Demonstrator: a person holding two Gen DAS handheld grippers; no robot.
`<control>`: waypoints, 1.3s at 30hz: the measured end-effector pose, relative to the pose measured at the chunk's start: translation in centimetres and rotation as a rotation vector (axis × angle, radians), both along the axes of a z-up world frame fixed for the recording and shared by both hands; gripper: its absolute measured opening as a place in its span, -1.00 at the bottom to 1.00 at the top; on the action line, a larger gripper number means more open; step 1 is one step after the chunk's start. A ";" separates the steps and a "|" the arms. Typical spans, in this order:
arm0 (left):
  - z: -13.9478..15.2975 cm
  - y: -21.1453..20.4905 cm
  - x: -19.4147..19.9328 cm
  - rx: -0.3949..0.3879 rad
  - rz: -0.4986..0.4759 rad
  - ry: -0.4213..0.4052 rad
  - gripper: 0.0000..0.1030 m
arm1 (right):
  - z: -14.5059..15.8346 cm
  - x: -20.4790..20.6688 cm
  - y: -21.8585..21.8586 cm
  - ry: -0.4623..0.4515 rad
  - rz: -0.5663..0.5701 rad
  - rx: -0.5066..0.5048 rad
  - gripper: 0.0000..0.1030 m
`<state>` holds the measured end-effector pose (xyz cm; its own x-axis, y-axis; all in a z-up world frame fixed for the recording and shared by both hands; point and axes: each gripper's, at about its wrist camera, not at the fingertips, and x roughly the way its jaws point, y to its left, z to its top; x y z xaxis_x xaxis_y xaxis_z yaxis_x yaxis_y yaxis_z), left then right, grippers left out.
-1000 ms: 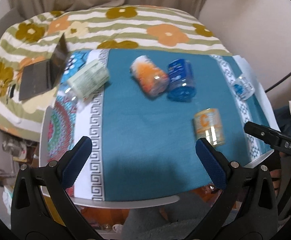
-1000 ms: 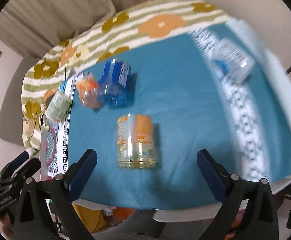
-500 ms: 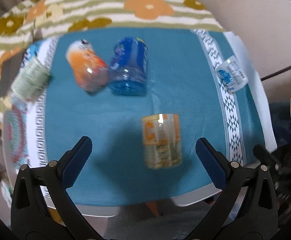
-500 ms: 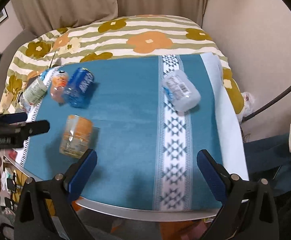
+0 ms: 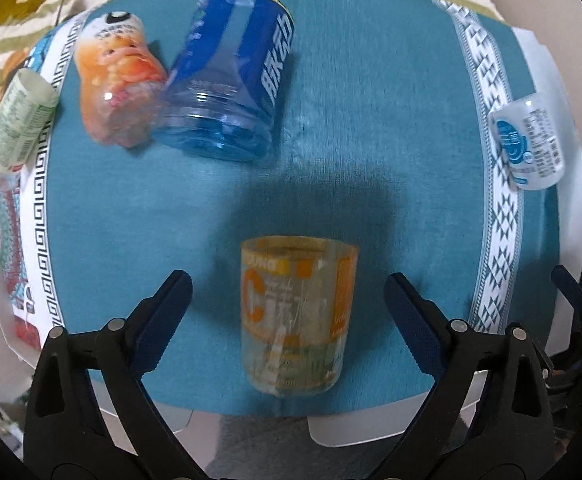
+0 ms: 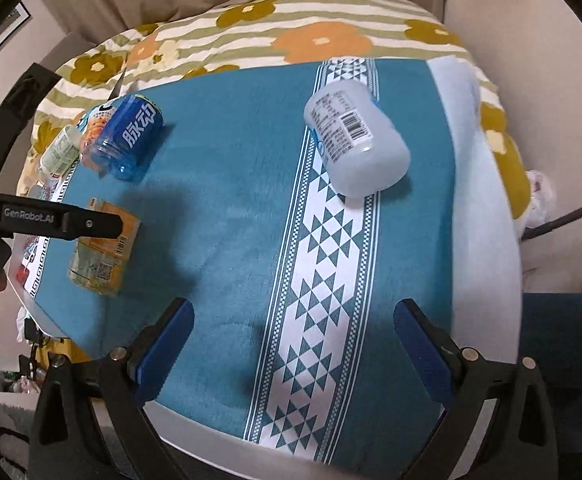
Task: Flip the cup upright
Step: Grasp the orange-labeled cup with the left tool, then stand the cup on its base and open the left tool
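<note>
Several cut-bottle cups lie on their sides on a teal tablecloth [image 5: 371, 128]. A clear cup with an orange label [image 5: 297, 316] lies near the front edge; my open left gripper [image 5: 289, 312] is above it, fingers either side and apart from it. It also shows in the right wrist view [image 6: 101, 252], partly behind the left gripper's body. A blue cup [image 5: 231, 80], an orange-pink cup [image 5: 119, 80] and a green cup [image 5: 17, 120] lie at the back left. A white cup [image 6: 355, 140] lies on the patterned band; my open, empty right gripper [image 6: 291, 340] hovers well short of it.
The cloth covers a white table [image 6: 251, 456] whose front edge is close to both grippers. A flowered striped blanket [image 6: 291, 40] lies behind the table. A dark cable [image 6: 563, 216] runs at the right.
My left gripper has moved forward and down over the orange-label cup, which now sits between its fingers. My right gripper has moved closer to the white cup.
</note>
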<state>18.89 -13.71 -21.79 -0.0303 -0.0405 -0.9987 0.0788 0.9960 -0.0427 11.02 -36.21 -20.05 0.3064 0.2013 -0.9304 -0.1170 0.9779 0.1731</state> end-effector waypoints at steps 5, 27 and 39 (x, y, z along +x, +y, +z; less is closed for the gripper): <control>-1.3 -0.3 0.3 0.012 0.008 0.044 0.60 | -1.3 1.0 -0.3 0.028 0.015 0.038 0.94; 2.9 1.6 -1.0 -0.111 -0.006 -0.103 0.22 | 0.7 2.1 -0.4 -0.016 -0.002 0.058 0.94; 4.5 2.7 -4.0 -0.179 -0.033 -0.717 0.22 | 0.7 0.8 0.3 -0.040 0.003 -0.015 0.94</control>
